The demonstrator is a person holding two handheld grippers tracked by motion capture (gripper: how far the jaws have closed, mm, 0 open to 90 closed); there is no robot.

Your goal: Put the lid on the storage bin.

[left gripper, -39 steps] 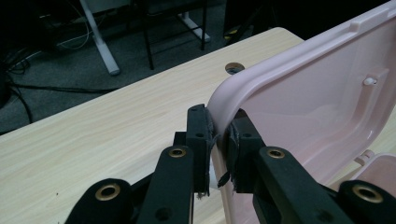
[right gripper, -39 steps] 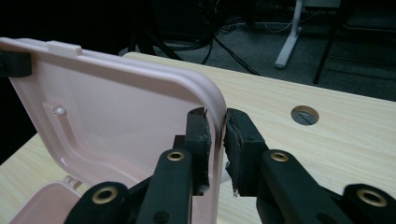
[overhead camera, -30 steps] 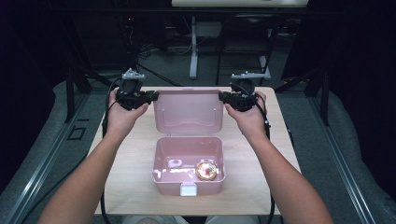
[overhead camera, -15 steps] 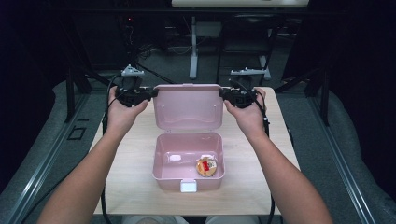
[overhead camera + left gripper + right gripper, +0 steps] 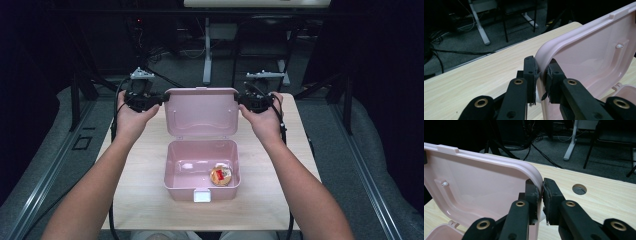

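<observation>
Pink box lid upright, left gripper and right gripper jaws pinching its edges, no readable writing

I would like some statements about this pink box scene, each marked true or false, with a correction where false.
1. The lid of the pink box is closed. False: it stands open behind the box.
2. The left gripper pinches one side edge of the lid. True.
3. The right gripper hangs free above the table. False: it is clamped on the other side edge of the lid.
4. A round snack with a red mark lies inside the box. True.
5. The snack lies on the table beside the box. False: it is inside the box, near the front right corner as the high view shows it.
</observation>
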